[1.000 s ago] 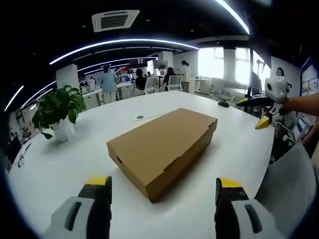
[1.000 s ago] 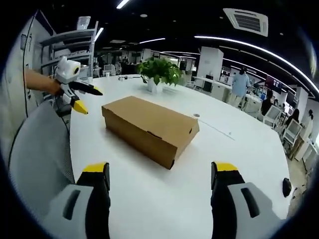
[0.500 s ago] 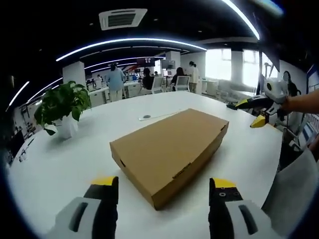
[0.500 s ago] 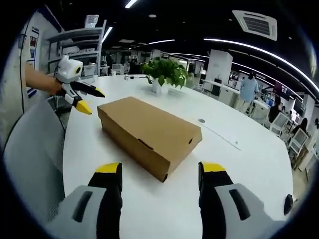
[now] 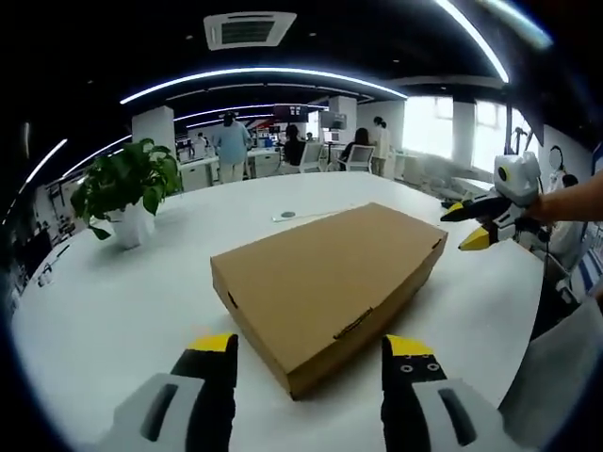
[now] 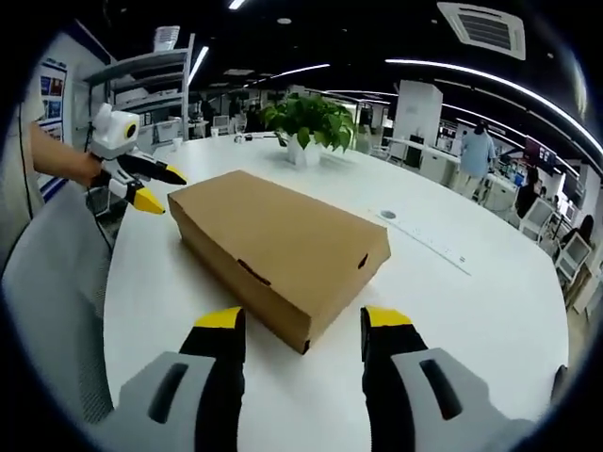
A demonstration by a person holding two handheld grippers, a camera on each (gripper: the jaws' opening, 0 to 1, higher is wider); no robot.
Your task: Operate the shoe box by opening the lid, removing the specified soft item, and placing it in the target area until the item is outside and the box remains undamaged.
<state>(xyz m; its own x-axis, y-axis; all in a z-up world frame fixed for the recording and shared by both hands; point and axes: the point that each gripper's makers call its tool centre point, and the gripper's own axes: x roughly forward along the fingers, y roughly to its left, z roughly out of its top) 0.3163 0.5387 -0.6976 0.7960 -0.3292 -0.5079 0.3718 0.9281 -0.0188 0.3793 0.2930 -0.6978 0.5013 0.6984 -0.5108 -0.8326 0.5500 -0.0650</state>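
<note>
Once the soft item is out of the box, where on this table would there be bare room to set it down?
The widest bare patch lies on the white table between the shoe box and the potted plant. In the right gripper view, another runs from the box toward the table's far edge, broken by a thin strip. It is tighter by the box's near corners, where both open grippers hover.

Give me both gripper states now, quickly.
Left gripper: open, holding nothing, jaws either side of the closed brown cardboard shoe box corner.
Right gripper: open, holding nothing, facing the same box.
</note>
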